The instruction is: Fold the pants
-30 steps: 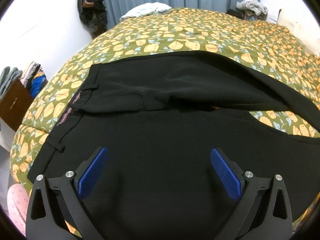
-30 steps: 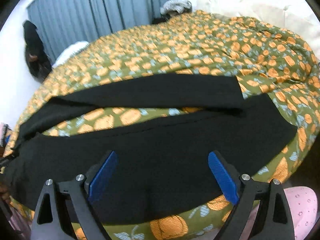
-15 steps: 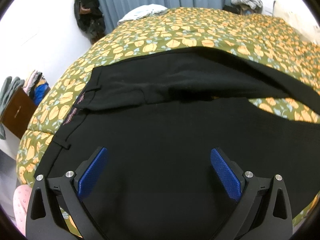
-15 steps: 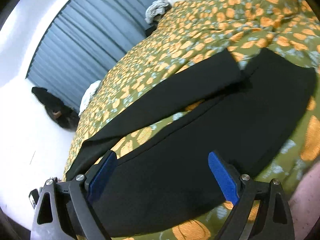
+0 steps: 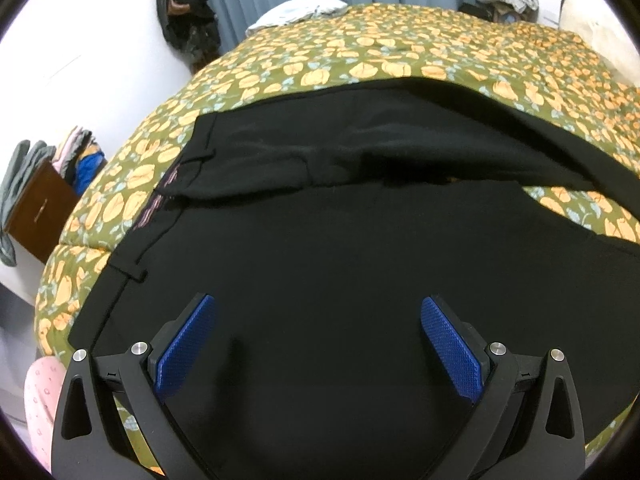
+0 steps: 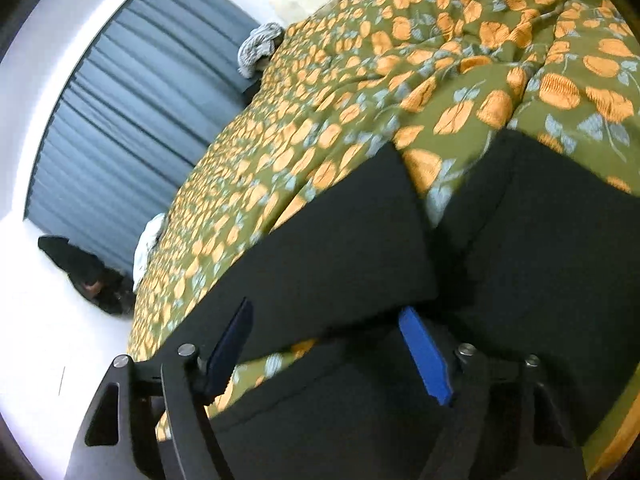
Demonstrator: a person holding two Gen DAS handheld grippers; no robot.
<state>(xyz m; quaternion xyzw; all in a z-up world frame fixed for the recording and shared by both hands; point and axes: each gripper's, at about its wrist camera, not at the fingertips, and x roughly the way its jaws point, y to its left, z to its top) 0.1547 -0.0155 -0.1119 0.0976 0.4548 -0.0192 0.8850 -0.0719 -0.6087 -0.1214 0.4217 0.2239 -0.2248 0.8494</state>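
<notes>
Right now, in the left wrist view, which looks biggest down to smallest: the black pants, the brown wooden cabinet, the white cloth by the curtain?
1. Black pants
2. Brown wooden cabinet and white cloth: alike, and the cloth lies farther off, so unranked.

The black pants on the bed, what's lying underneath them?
The black pants lie spread on a green bedspread with orange flowers, which shows all around them and in the gap between the legs. Whatever is directly beneath the cloth is covered.

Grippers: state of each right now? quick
Left gripper: open, holding nothing, above the black pants.
Right gripper: open, holding nothing, over the pants' legs on the floral bedspread.
</notes>
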